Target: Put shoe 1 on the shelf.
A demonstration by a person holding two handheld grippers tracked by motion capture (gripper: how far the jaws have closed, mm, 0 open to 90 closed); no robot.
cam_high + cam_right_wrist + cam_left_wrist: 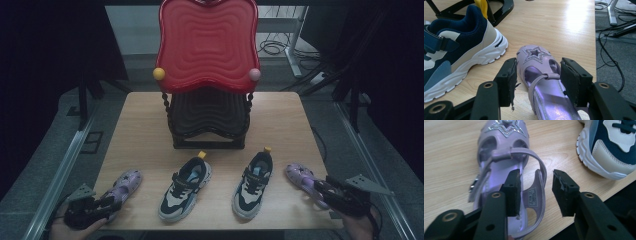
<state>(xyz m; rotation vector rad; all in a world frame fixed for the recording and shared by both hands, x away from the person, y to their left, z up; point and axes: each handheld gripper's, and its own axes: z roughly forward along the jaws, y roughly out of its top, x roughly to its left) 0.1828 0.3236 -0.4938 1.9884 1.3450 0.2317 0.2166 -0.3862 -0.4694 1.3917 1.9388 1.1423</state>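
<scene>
Two lilac sandals with star fronts lie at the table's front corners. The left sandal (126, 184) (504, 135) has my left gripper (112, 202) (536, 183) at its heel. One jaw stands inside the sandal and the other outside its heel wall, with a gap at the outer pad (561, 192), so it is open. The right sandal (299, 175) (534, 53) lies between the jaws of my right gripper (320, 190) (539, 67). Those jaws flank its strap part, and a strip of wood shows beside the left pad (510, 82), so this gripper is open too.
Two navy, white and blue sneakers (186, 187) (254, 184) stand side by side between the sandals. Behind them is a two-tier rack with a red wavy top shelf (207, 45) and a black lower shelf (207, 117). Bare wooden table (280, 120) flanks the rack. Cables lie on the floor at right.
</scene>
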